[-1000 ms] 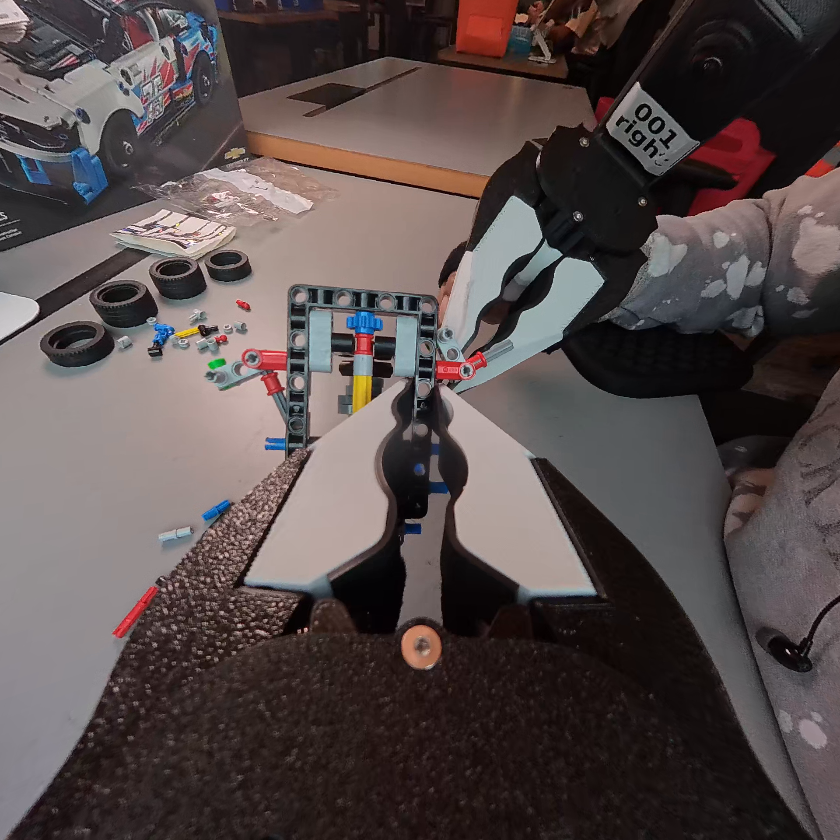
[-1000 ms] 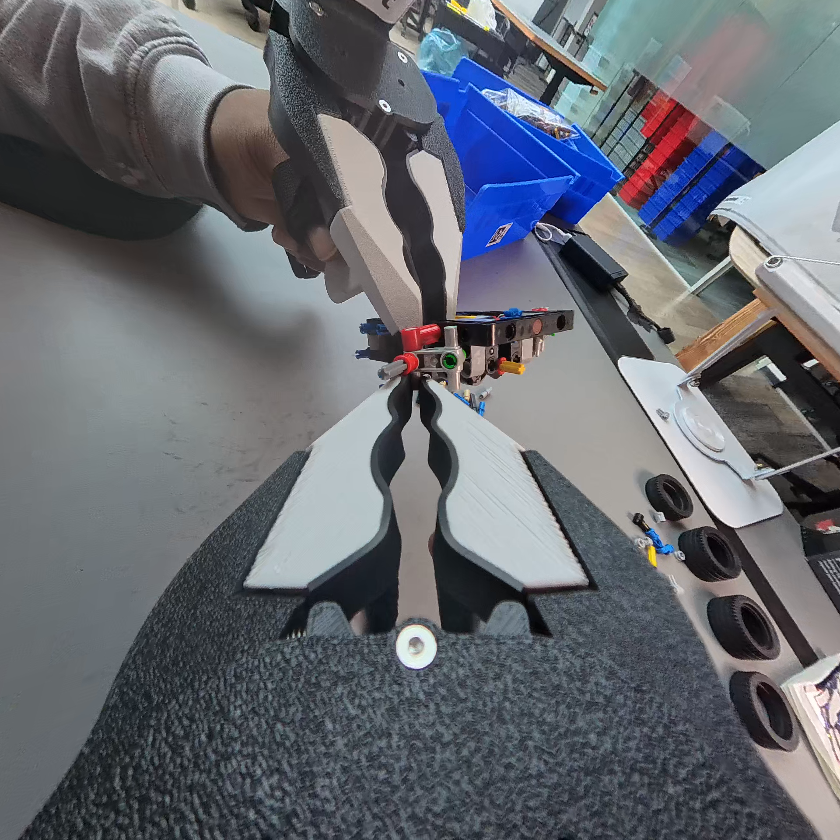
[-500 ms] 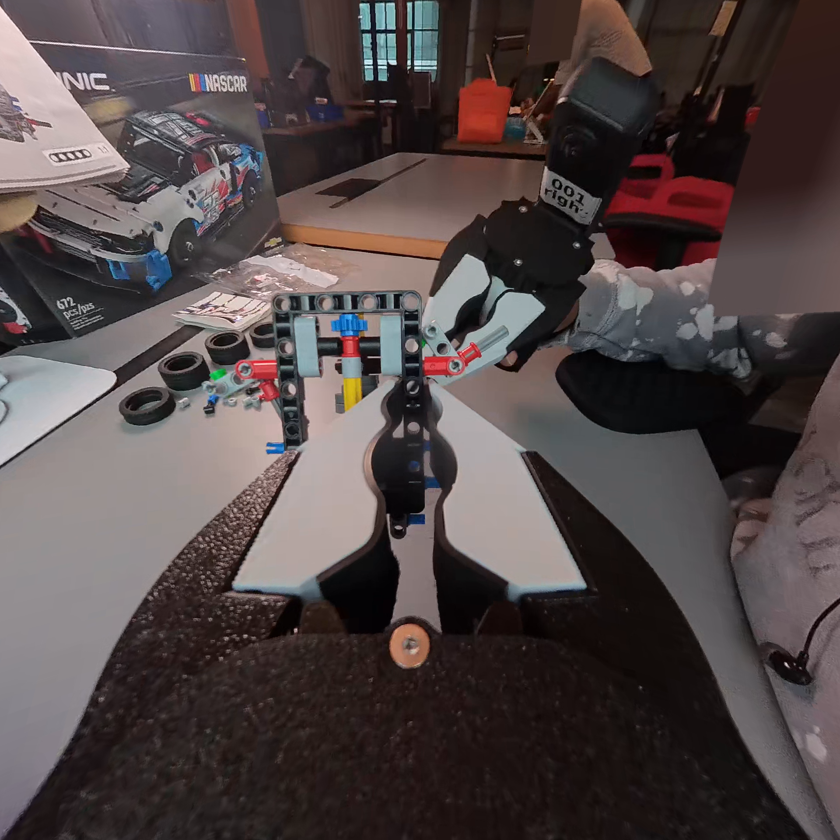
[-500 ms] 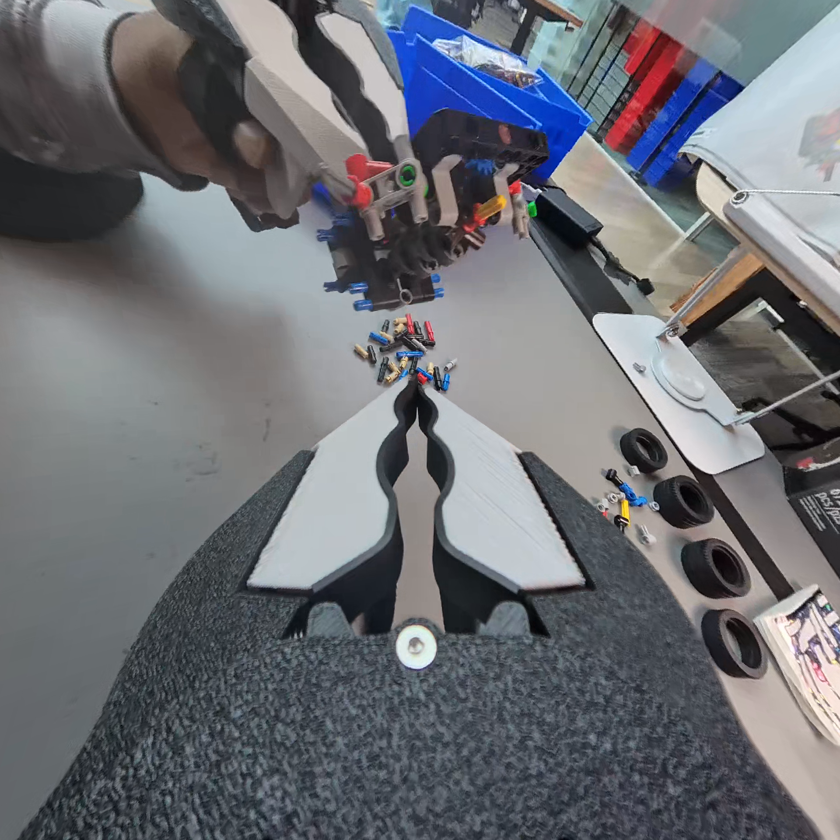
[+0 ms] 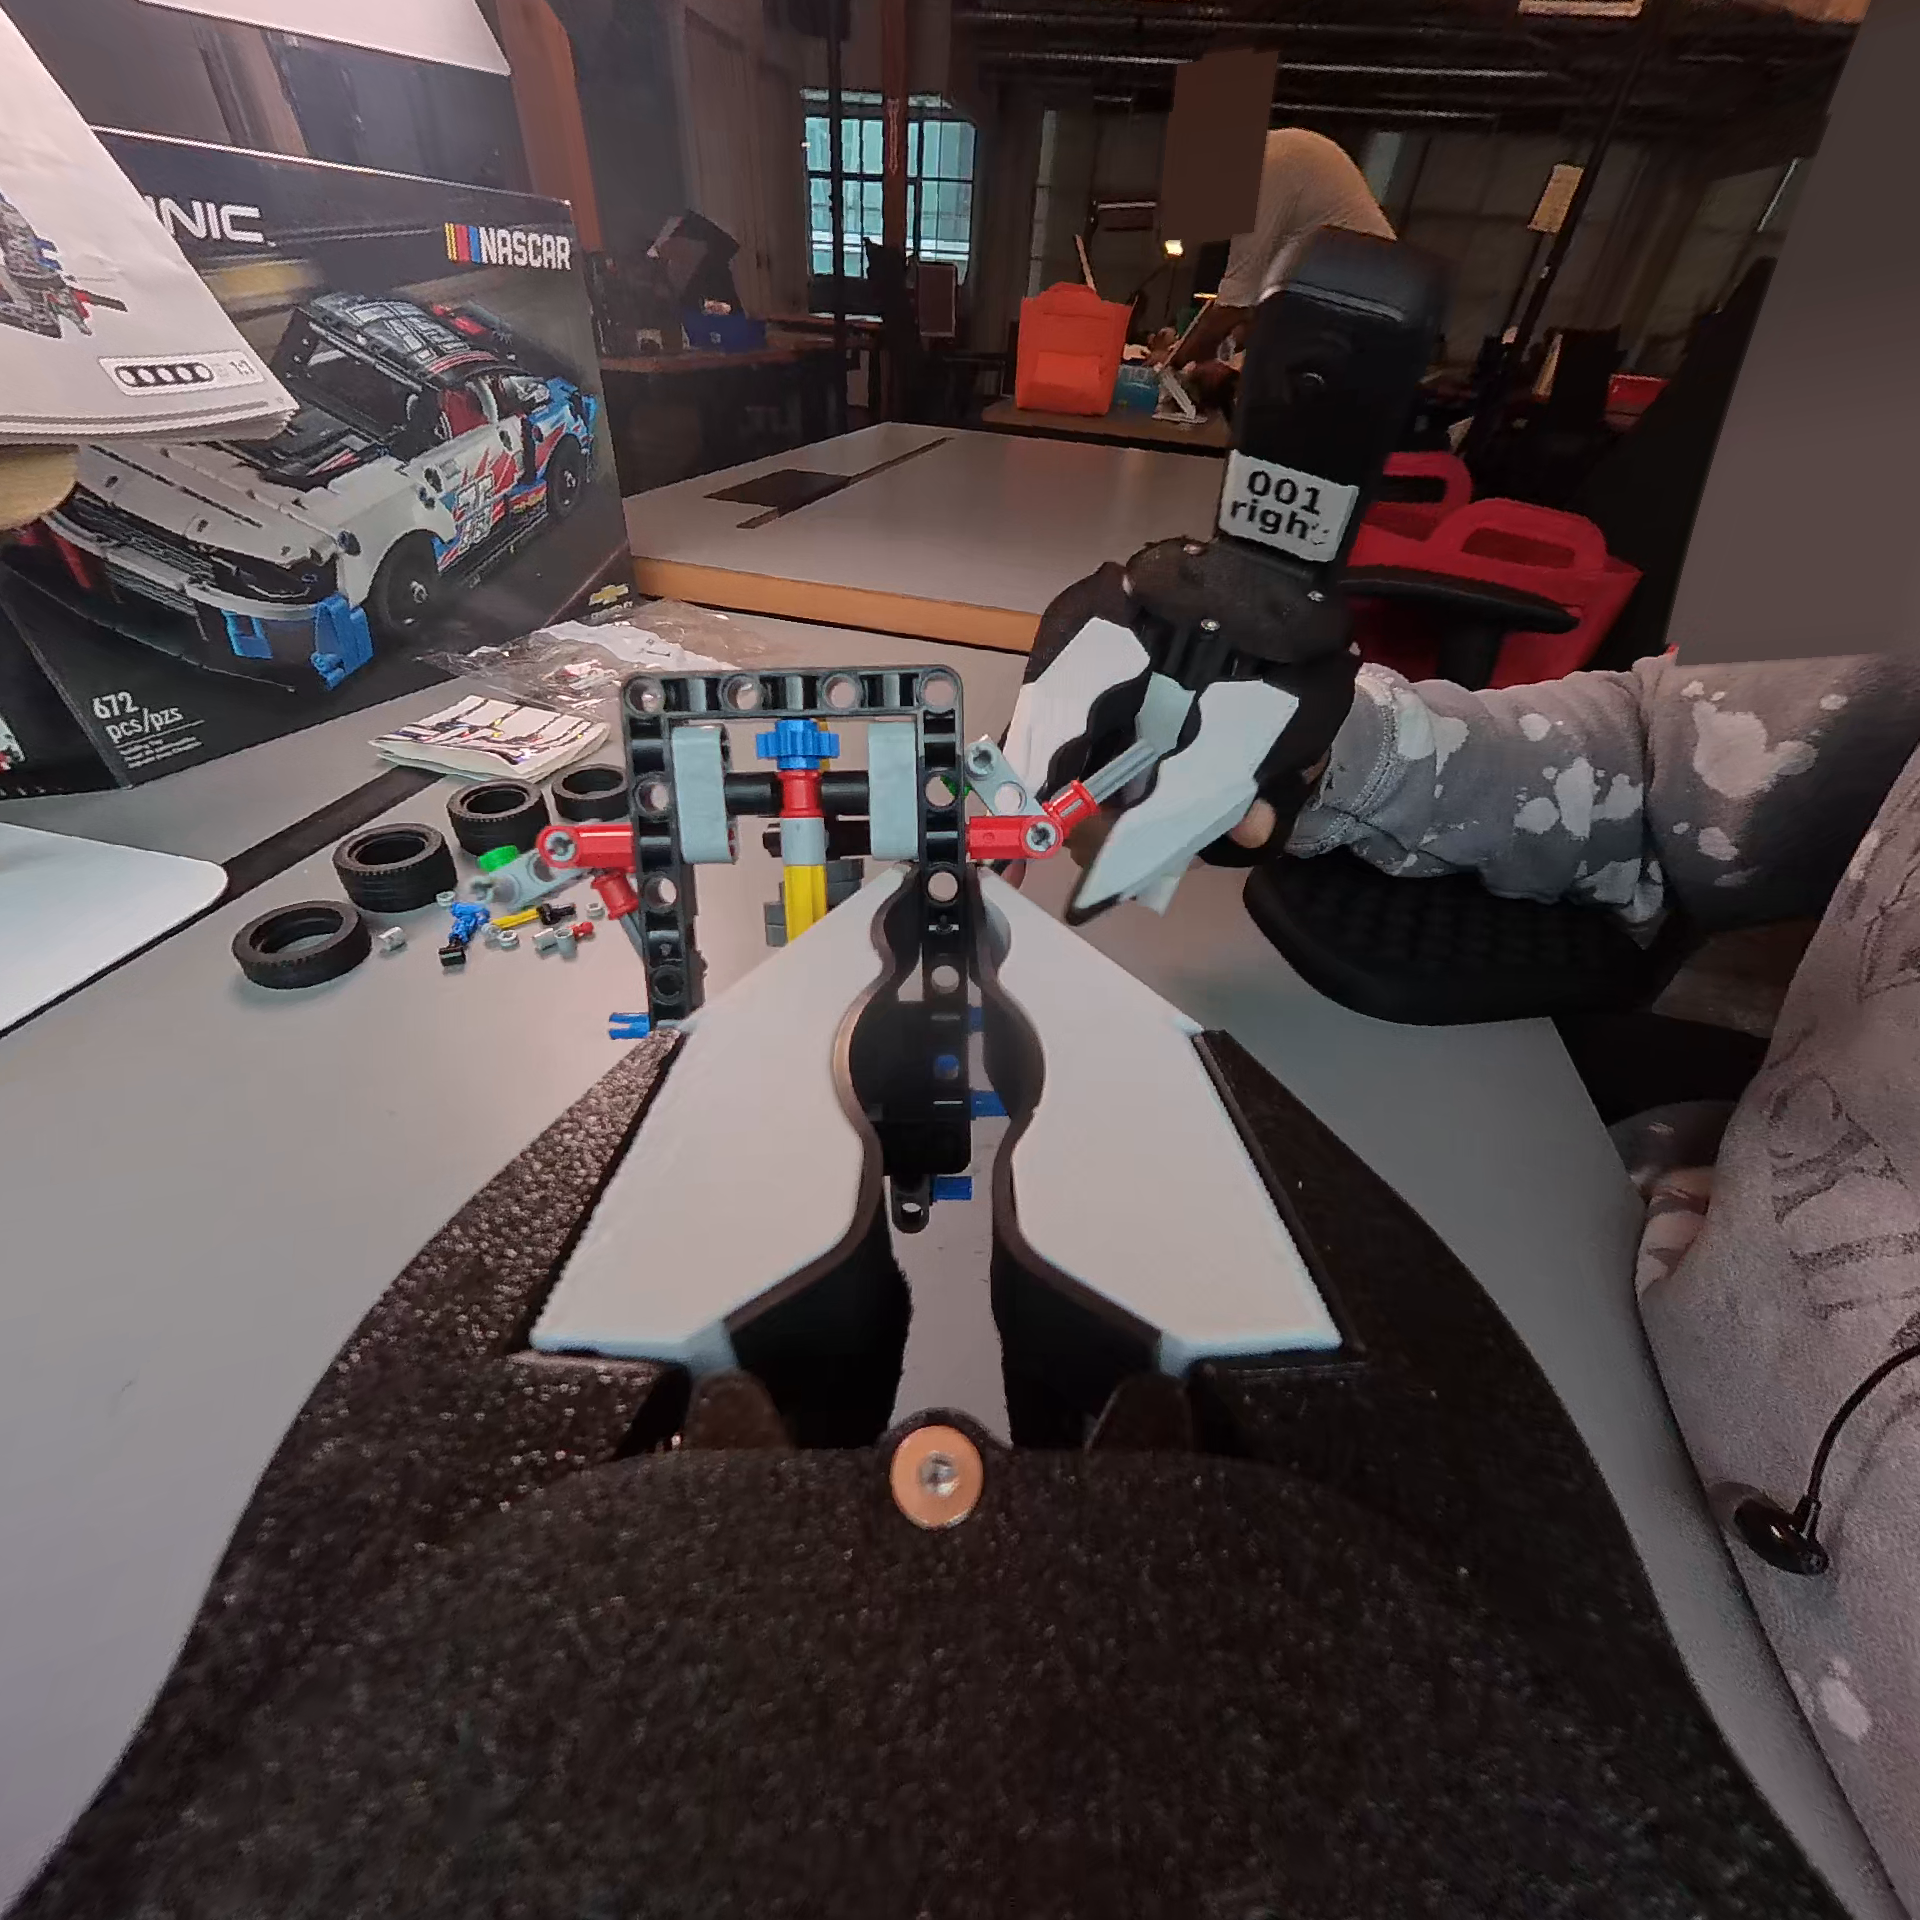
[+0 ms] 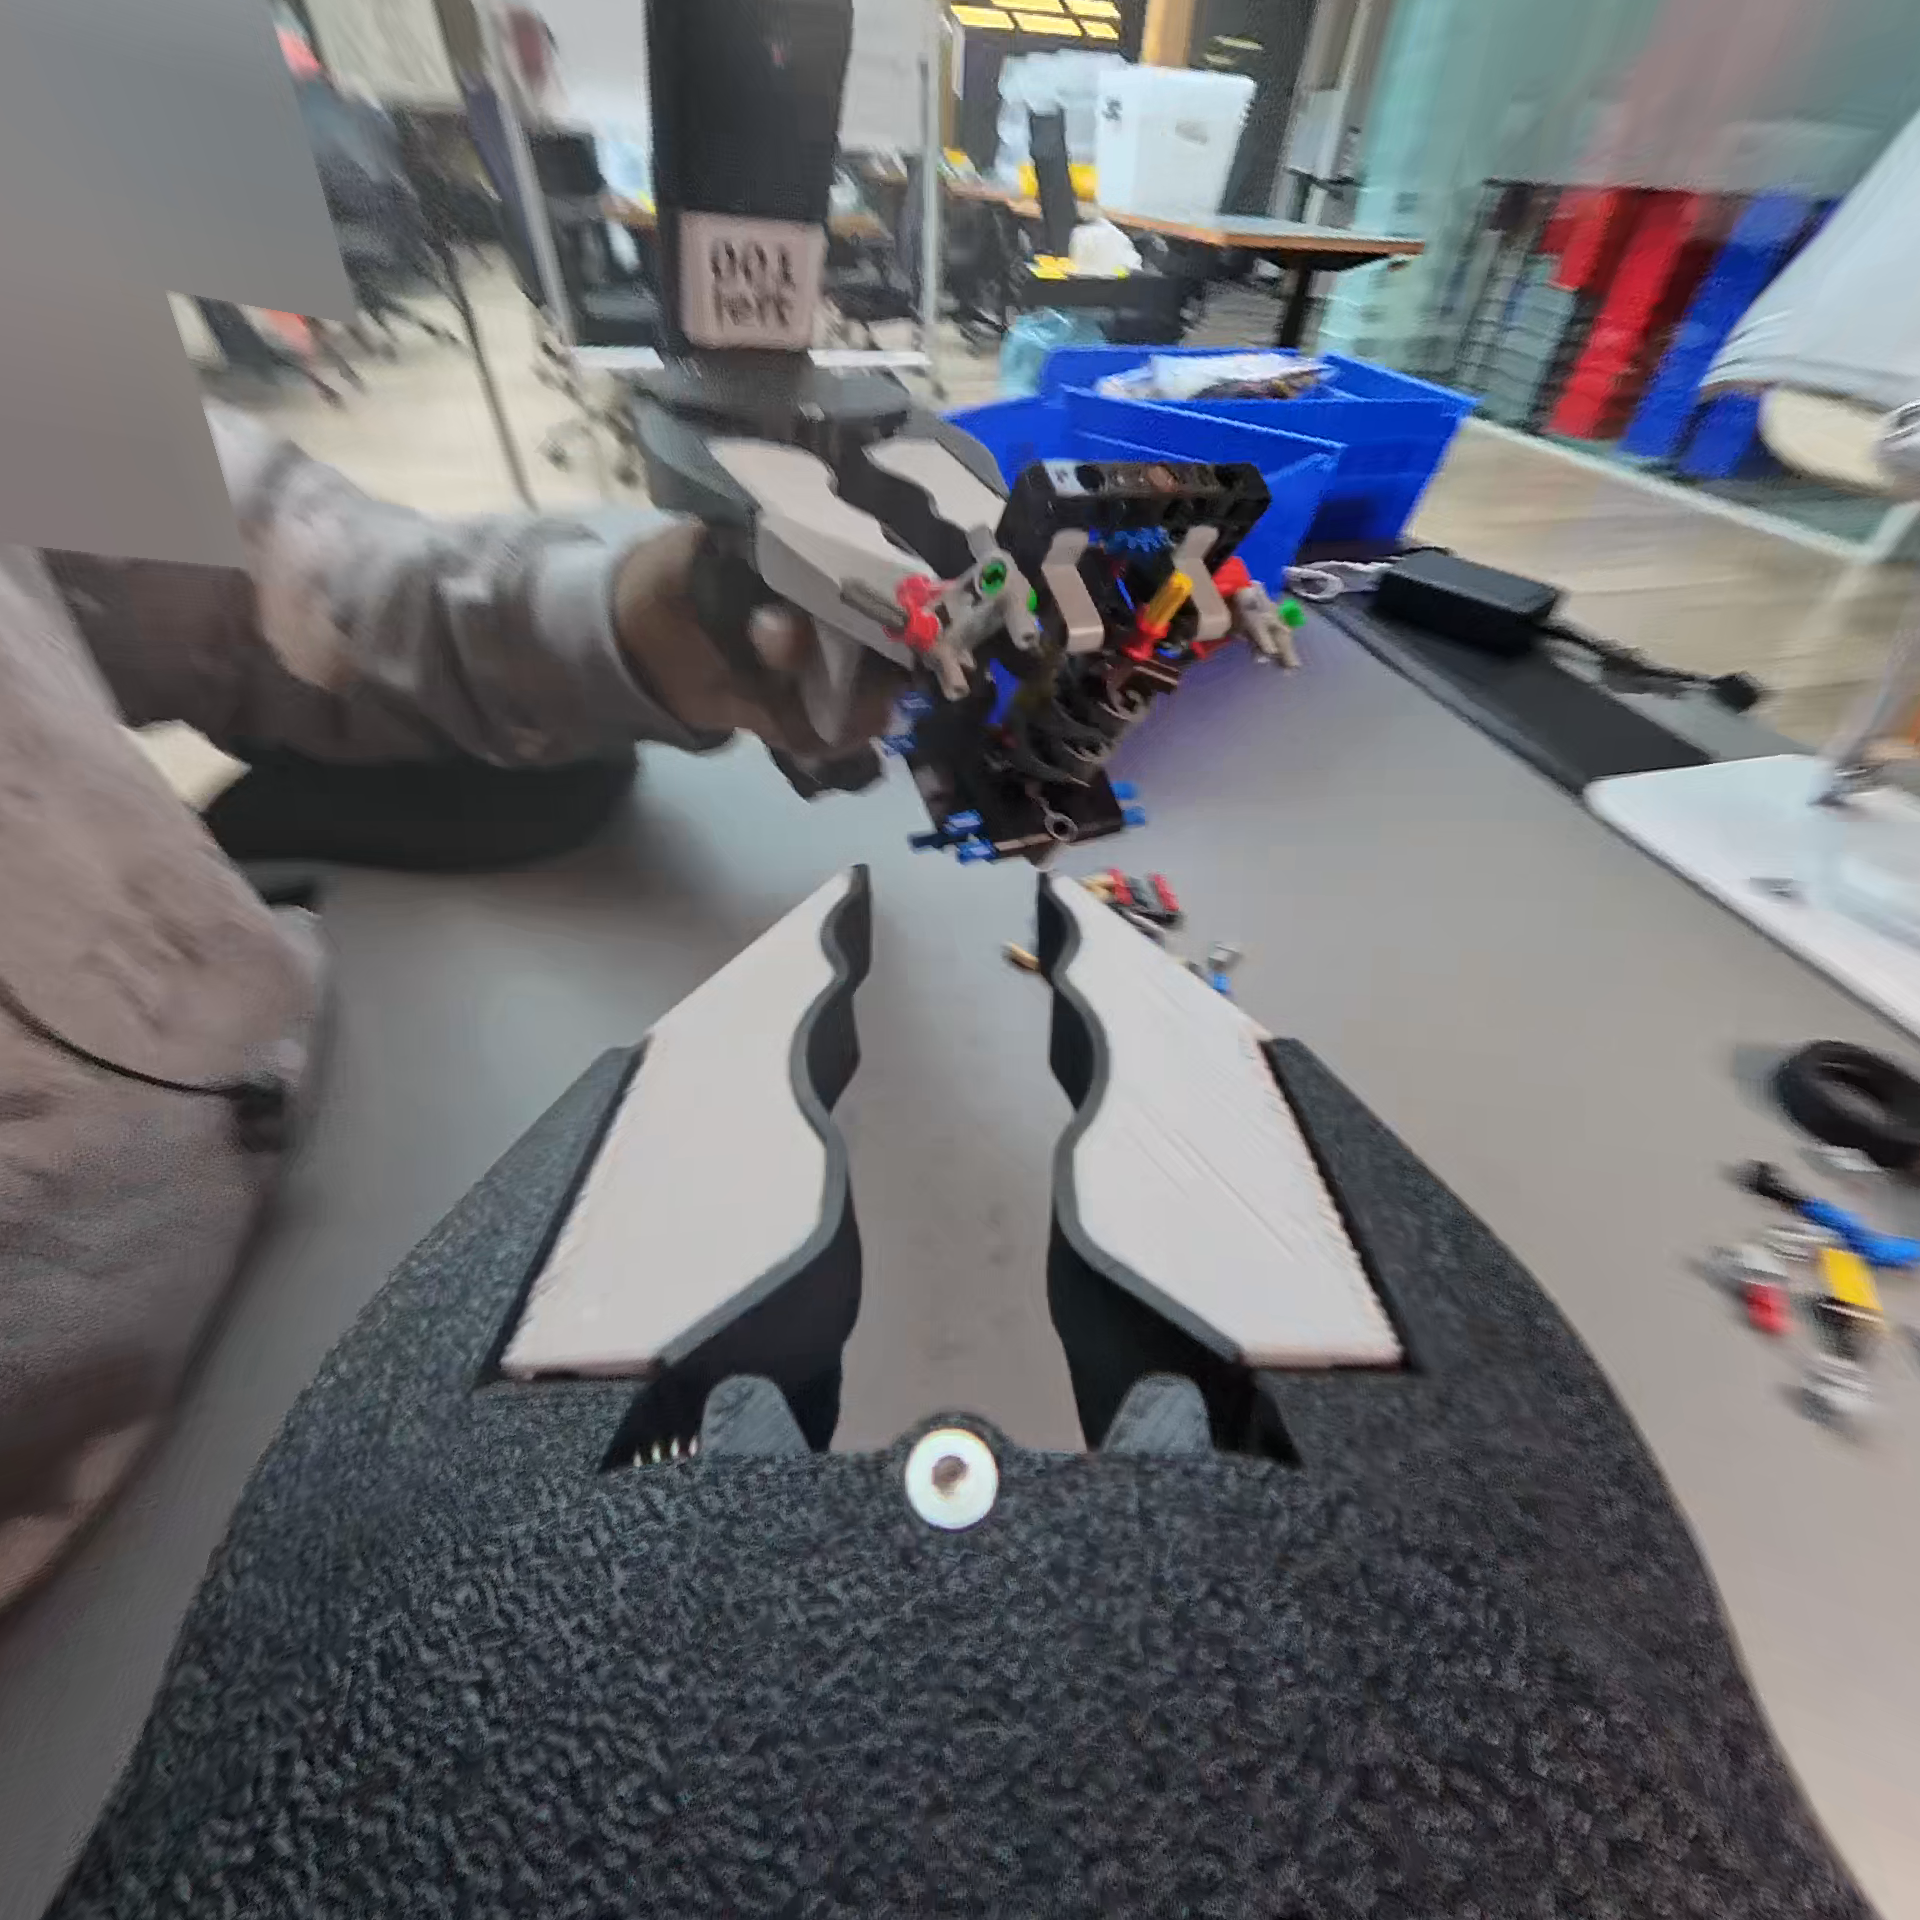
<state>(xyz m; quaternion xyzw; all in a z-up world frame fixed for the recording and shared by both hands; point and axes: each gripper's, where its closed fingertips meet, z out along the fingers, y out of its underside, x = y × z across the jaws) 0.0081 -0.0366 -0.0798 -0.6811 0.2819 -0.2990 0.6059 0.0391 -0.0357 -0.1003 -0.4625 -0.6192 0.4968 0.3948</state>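
Observation:
My left gripper (image 5: 940,904) is shut on the right-hand beam of a black brick frame assembly (image 5: 790,790) and holds it upright above the grey table (image 5: 260,1143). The assembly carries a blue gear, a yellow piece and red connectors on both sides. My right gripper (image 6: 951,883) is open and empty, with its tips just below and in front of the assembly (image 6: 1101,623). In the left wrist view the right gripper (image 5: 1060,821) sits beside the red connector and grey axle on the assembly's right side. The right wrist view is motion-blurred and shows the left gripper (image 6: 956,603) on the assembly.
Several black tyres (image 5: 395,862) and small loose parts (image 5: 509,925) lie at the left, before a car-model box (image 5: 312,468), a sticker sheet (image 5: 488,732) and an open booklet (image 5: 104,260). A pile of pins (image 6: 1132,894), blue bins (image 6: 1247,447) and a white plate (image 6: 1766,862) also show. About 5 cm separates my left fingertips from my right.
My left gripper has lifted the assembly off the table and turned it upright. My right gripper has let go of the red connector end, drawn back and opened.

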